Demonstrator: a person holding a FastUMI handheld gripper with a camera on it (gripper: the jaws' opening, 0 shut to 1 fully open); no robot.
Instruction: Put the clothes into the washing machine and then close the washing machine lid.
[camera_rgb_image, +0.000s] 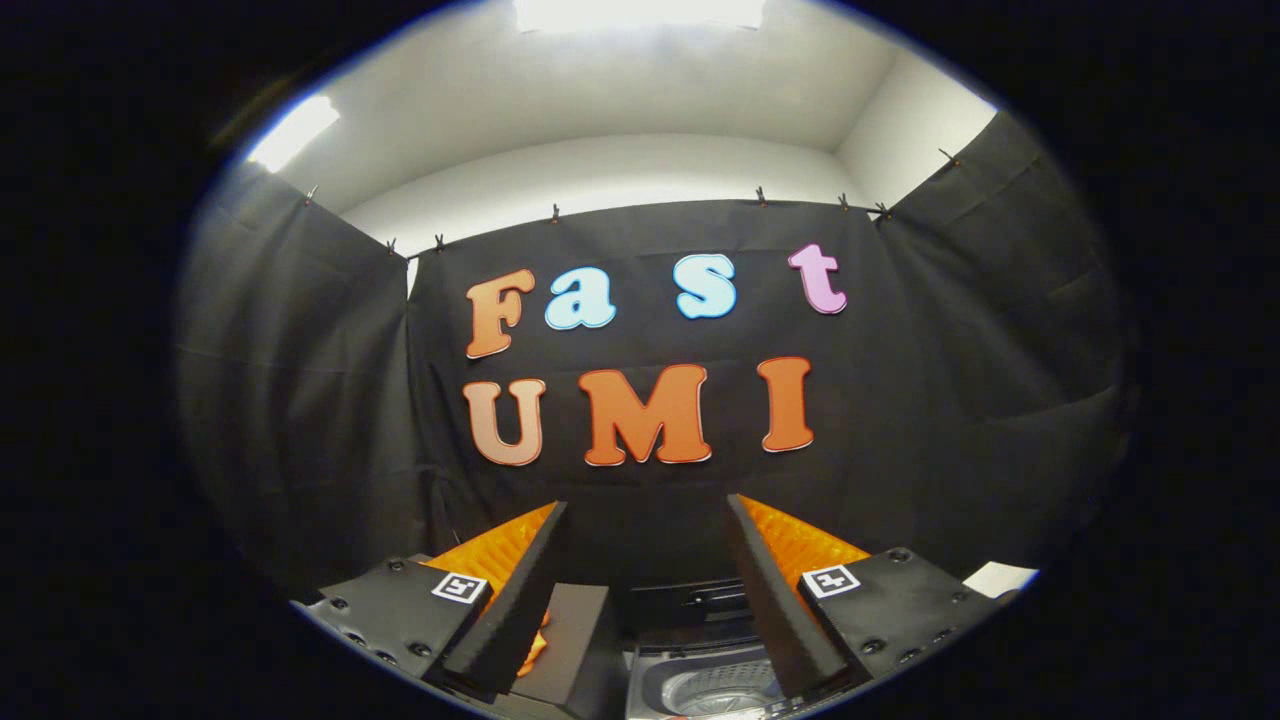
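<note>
My gripper (645, 515) points up at the booth's black cloth wall, its two fingers spread wide apart with nothing between them, so it is open. Low down between the finger bases I see the washing machine (715, 685), its grey drum opening uncovered. The machine's dark lid (575, 640) stands raised at the left of the opening, beside my left finger (520, 590). A small patch of orange cloth (535, 650) peeks out next to that lid, under the left finger; what it lies on is hidden.
Black cloth walls close the booth ahead and on both sides, with a white ceiling and lights above. A white sheet or card (1000, 578) lies beyond the right finger's base.
</note>
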